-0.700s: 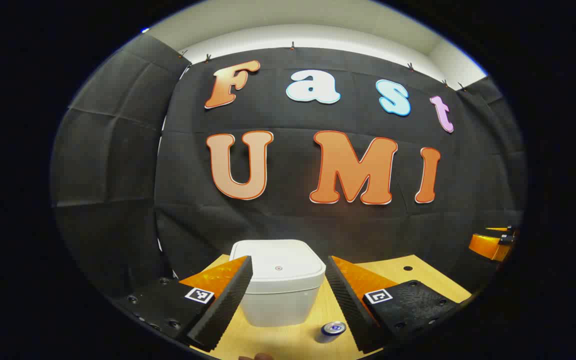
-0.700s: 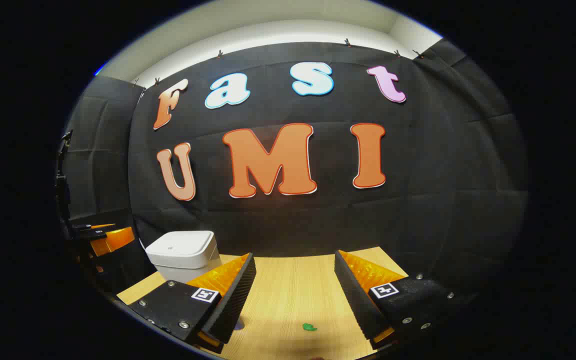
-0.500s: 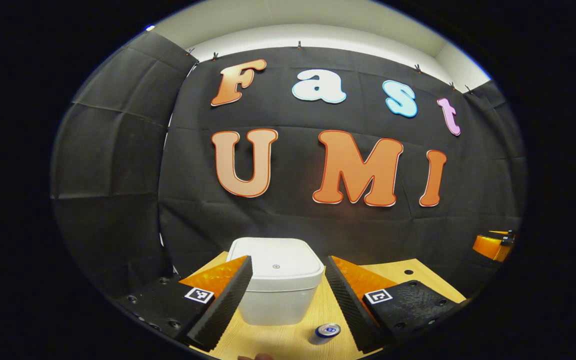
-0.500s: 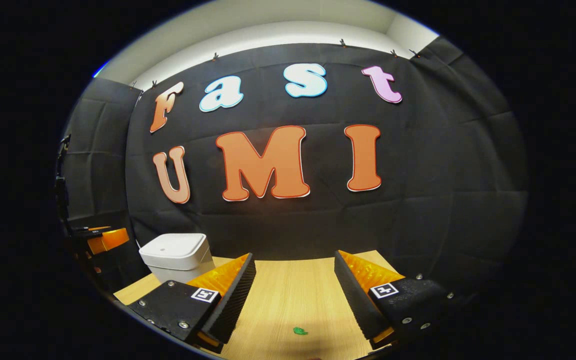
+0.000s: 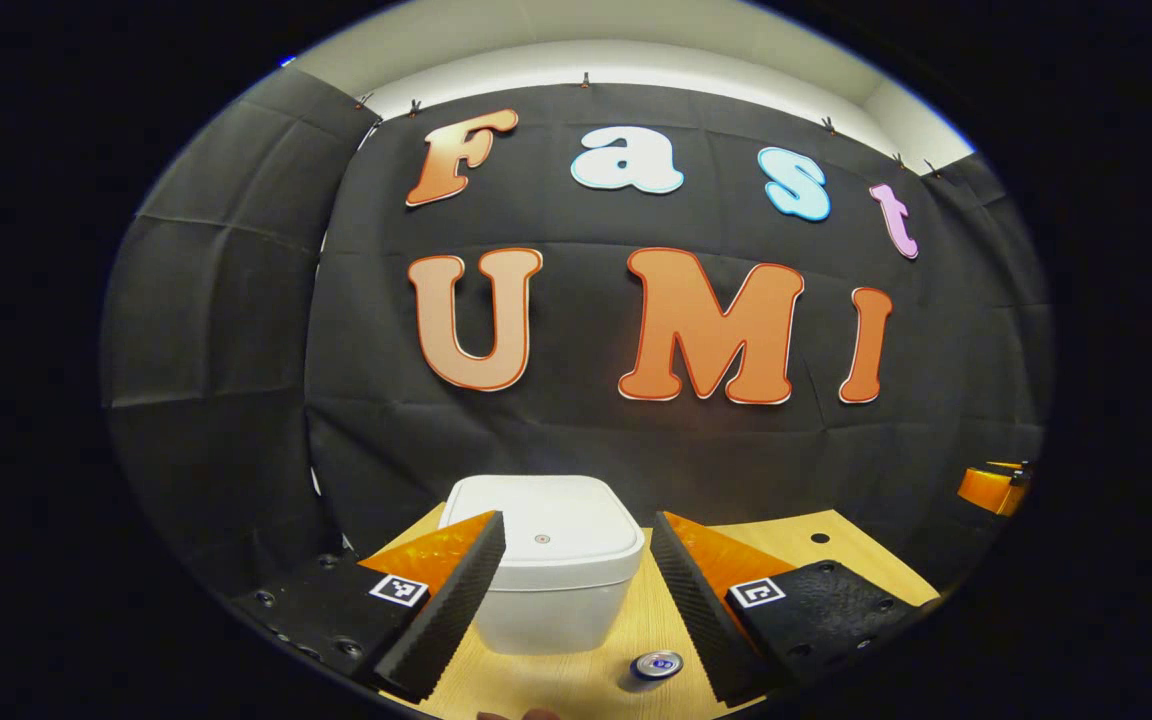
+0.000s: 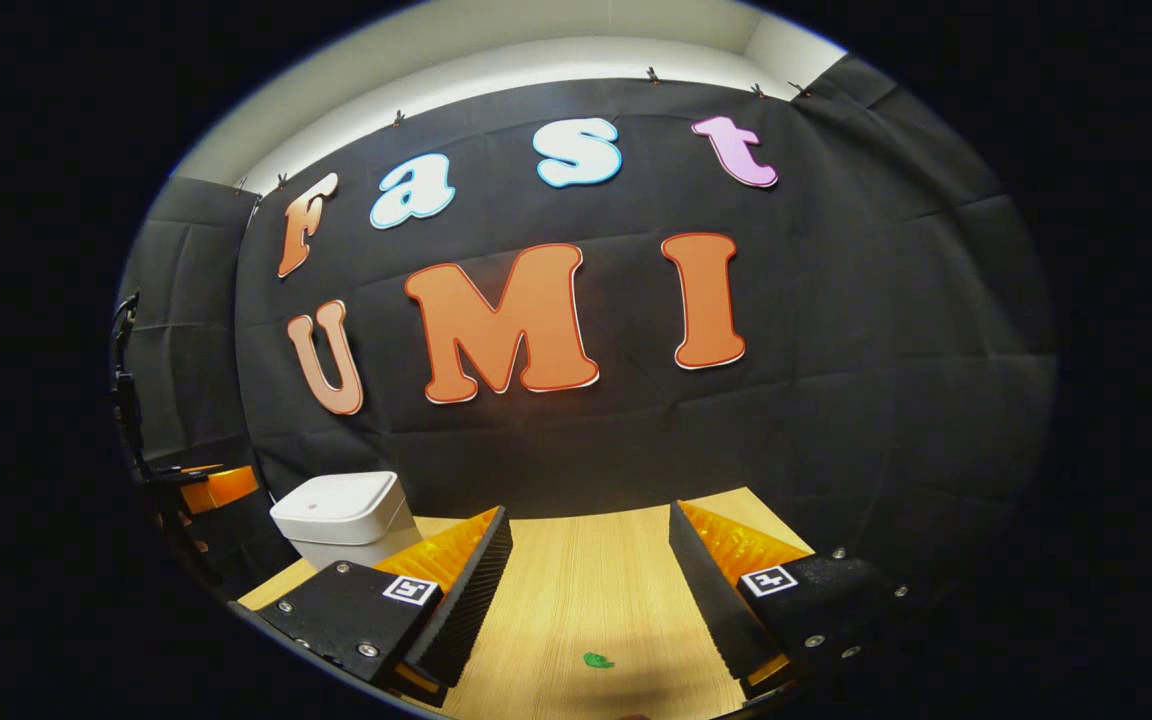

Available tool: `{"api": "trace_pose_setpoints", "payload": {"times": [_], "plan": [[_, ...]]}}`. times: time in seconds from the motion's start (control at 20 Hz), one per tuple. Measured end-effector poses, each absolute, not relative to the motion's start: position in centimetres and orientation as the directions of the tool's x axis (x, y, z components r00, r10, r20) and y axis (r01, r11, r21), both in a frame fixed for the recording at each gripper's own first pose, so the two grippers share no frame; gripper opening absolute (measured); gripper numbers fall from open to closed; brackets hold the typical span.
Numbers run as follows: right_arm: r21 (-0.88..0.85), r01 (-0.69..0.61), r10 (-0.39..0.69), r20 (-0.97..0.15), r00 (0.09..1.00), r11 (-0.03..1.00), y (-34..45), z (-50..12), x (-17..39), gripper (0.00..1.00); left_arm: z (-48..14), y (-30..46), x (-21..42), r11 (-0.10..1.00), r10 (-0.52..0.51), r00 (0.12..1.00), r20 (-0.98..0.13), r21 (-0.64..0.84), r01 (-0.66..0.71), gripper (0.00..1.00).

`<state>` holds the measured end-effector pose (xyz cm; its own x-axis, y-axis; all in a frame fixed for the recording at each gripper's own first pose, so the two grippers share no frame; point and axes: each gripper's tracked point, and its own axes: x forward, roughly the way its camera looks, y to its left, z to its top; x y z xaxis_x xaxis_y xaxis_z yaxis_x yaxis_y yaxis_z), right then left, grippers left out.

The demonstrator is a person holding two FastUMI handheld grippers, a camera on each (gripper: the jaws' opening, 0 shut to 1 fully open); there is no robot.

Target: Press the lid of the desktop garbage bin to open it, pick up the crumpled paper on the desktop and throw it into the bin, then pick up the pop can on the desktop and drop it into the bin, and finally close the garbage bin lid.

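White plastic, the bin [image 5: 546,565] is sitting on the table [image 5: 836,550] with its lid [image 5: 546,520] down, its left front corner hiding behind the left claw's [image 5: 576,590] own finger. The can [image 5: 656,666] is standing upright in front of the bin, top facing up (its lower body is cut off at the view's edge), just inside the left claw's right-hand finger. Both of that claw's fingers are spread apart, gripping nothing. In the right gripper view, the right claw [image 6: 586,590] is likewise hanging released over bare wood, a small green scrap [image 6: 596,660] lying between its fingers, too small to identify. The bin is showing far to its left.
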<state>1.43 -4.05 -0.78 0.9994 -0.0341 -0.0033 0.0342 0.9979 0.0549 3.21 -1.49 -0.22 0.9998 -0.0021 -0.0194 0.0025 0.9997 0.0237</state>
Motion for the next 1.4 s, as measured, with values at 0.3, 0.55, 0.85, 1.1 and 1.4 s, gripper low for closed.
{"api": "trace_pose_setpoints", "payload": {"times": [0.3,0.55,0.85,1.1,1.4], "plan": [[0.047,0.064,-0.064,-0.002,0.998,0.997,-3.6,-0.6,1.7,0.94,-0.5,-1.5,3.9,0.999,-0.028,0.999,-0.018,0.023,0.029,0.94],[-0.029,0.03,-0.029,0.013,0.999,0.999,-1.3,0.1,2.5,0.94,-0.3,0.2,4.2,0.999,-0.016,1.0,-0.02,0.028,0.016,0.94],[0.021,-0.001,0.001,-0.009,1.0,1.0,-0.3,-0.3,3.8,0.94,-0.2,1.6,4.1,0.999,0.005,1.0,-0.014,0.033,-0.004,0.94],[0.031,-0.016,0.017,-0.015,1.0,0.999,0.1,-0.3,4.2,0.94,-0.5,2.2,4.3,0.999,0.018,0.999,-0.027,0.039,-0.017,0.93],[0.028,-0.015,0.015,-0.018,1.0,1.0,0.0,-0.4,4.1,0.94,-0.5,2.1,4.6,0.999,0.01,0.999,-0.036,0.052,-0.009,0.93]]}}
